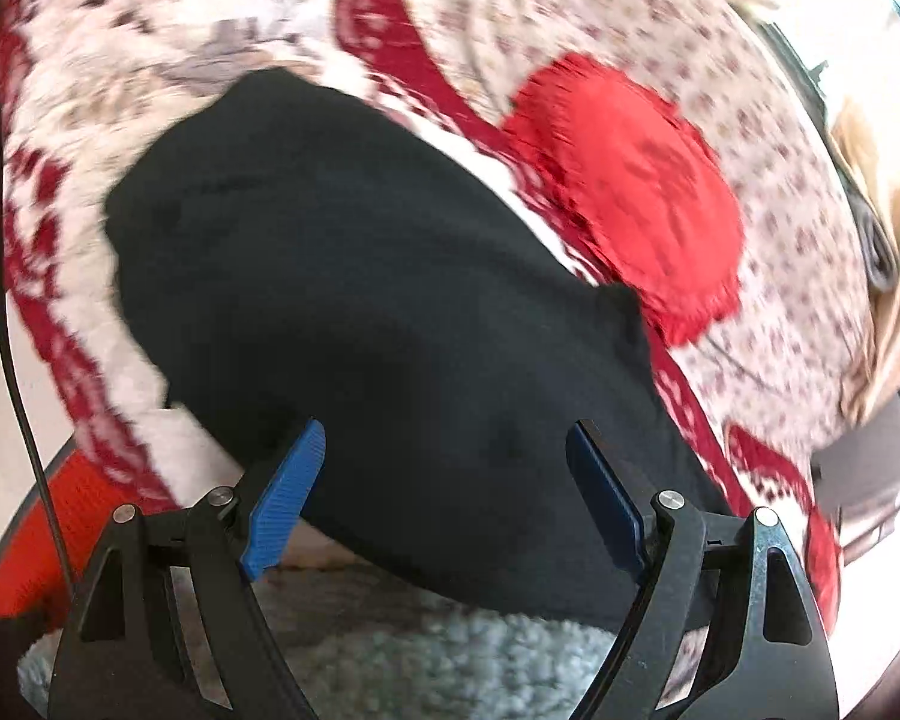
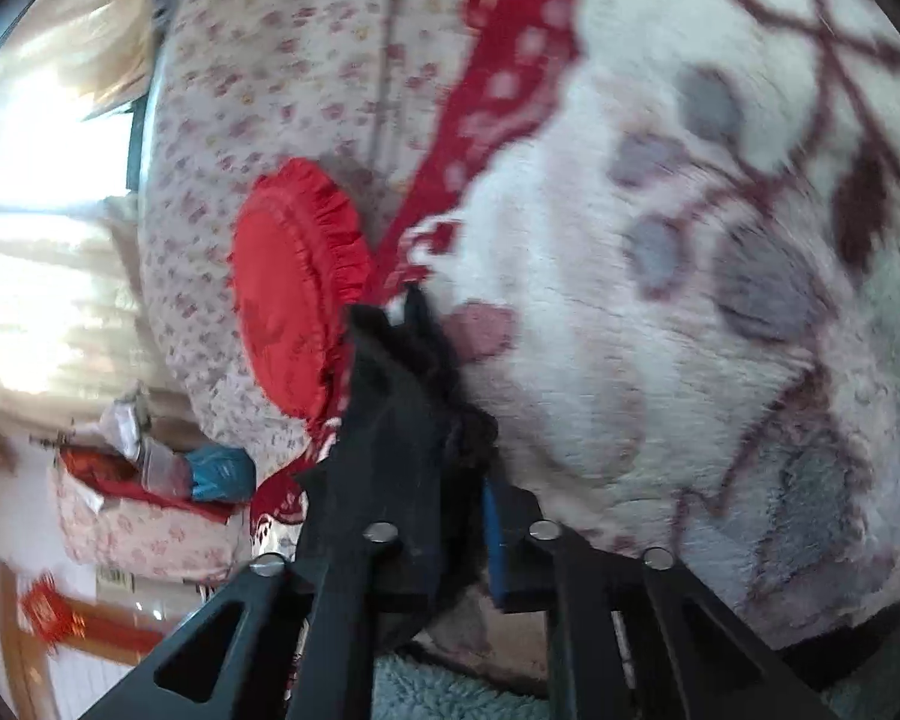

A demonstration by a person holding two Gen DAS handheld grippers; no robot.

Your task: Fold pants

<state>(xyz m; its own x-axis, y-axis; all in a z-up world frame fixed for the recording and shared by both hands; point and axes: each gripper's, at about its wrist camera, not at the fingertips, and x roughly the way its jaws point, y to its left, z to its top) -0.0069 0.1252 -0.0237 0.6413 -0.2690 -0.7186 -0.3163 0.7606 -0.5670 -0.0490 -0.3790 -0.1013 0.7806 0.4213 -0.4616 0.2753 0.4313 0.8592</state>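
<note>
Black pants (image 1: 378, 300) spread on the blanket (image 1: 90, 276), red cushion (image 1: 630, 198) at 2 o'clock. Left gripper (image 1: 444, 480) spread wide, empty; right gripper (image 2: 450, 516) pinching bunched cloth. Likely to slip out, thin bite.

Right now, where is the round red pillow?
In the left wrist view the round red pillow lies on the flowery blanket, up and right of the black pants.

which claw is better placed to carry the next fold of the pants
Right. The right claw is already shut on a bunch of the black pants, so it can carry the fold. The left claw hangs open above them, gripping nothing.
</note>
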